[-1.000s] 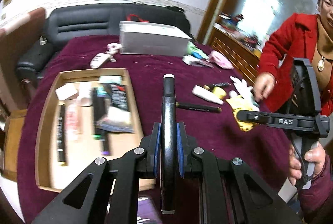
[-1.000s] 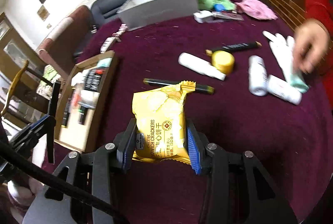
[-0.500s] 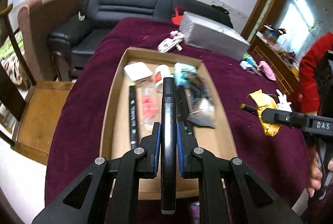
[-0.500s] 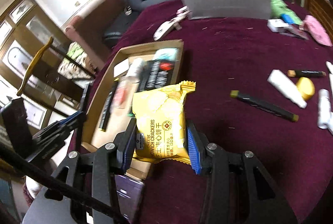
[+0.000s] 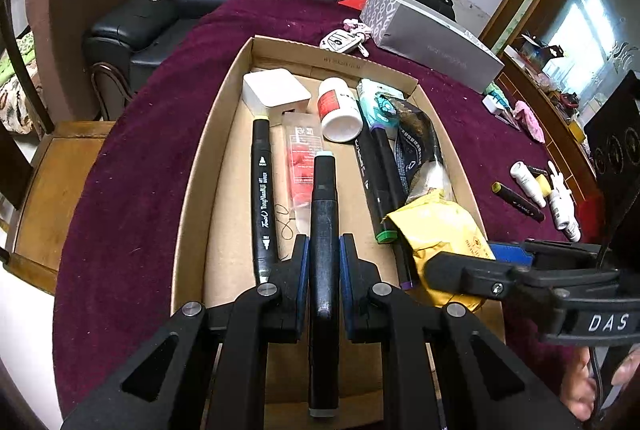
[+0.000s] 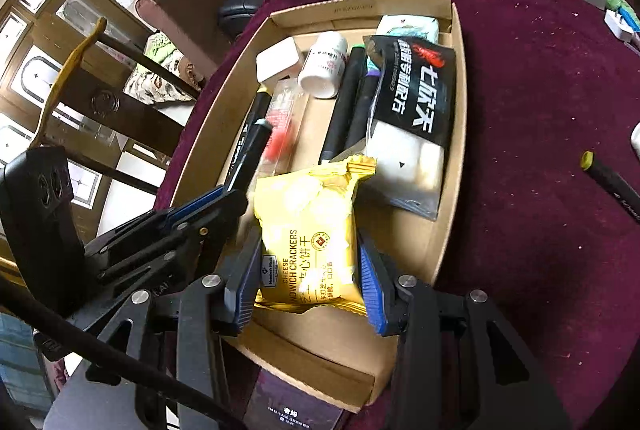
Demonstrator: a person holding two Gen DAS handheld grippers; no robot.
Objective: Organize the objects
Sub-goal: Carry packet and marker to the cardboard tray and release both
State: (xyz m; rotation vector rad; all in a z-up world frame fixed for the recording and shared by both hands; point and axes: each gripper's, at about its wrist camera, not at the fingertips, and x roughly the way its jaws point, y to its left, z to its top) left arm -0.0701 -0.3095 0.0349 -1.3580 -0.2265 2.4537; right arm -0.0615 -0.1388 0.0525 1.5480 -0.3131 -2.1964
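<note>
With the cardboard tray (image 5: 224,134) already well stocked, the left gripper (image 5: 324,258) clamped a black marker (image 5: 324,214) and the right gripper (image 6: 308,266) a yellow cracker packet (image 6: 308,230) above it, while bottles (image 5: 560,206) and another marker (image 5: 518,202) waited at three o'clock.

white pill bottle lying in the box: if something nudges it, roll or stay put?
The white pill bottle lies on its side and is round, so it would probably roll if nudged. It likely won't go far: a sachet sits on one side and markers on the other. Its smooth plastic looks stiff and possibly slippery to pinch.
</note>
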